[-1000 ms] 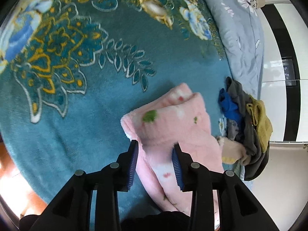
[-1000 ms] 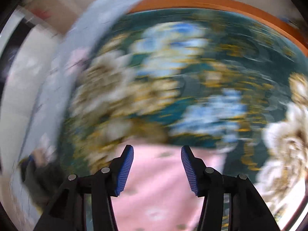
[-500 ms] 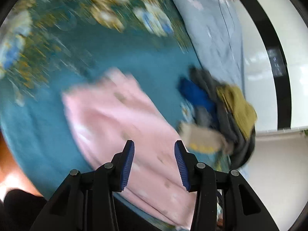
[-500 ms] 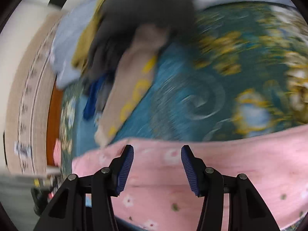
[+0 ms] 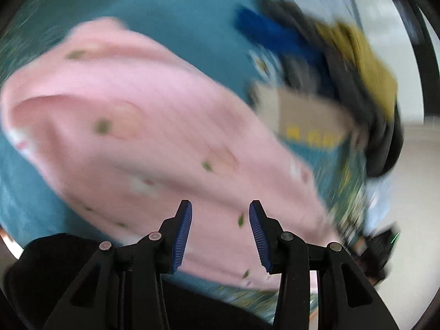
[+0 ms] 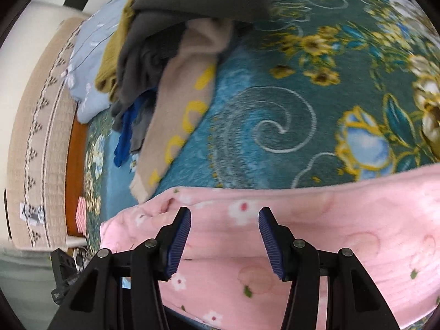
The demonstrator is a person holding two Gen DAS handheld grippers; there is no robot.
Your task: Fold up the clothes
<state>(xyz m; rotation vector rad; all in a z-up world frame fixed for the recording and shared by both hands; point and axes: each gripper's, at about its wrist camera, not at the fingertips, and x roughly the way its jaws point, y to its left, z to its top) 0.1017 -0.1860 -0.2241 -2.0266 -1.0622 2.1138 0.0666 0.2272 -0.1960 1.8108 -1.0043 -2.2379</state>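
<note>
A pink fleece garment [image 5: 143, 137] with small flowers lies folded on the teal floral blanket [image 5: 176, 19]. The left wrist view is blurred by motion. My left gripper [image 5: 220, 211] is open and empty above the garment's near part. In the right wrist view the same pink garment [image 6: 316, 236] fills the lower frame. My right gripper [image 6: 224, 217] is open and empty just over its edge. A pile of unfolded clothes [image 6: 170, 44], grey, olive, blue and beige with yellow marks, lies beyond it, also in the left wrist view [image 5: 343, 63].
A light blue quilt [image 6: 90, 55] lies behind the pile. A beige patterned cloth [image 6: 41, 126] and an orange wooden bed edge [image 6: 75, 165] are at the left. A dark object [image 6: 62, 269] sits low beside the bed.
Both grippers have swung toward the pile of clothes. The pink garment now lies nearer under each gripper. Both grippers stayed open.
</note>
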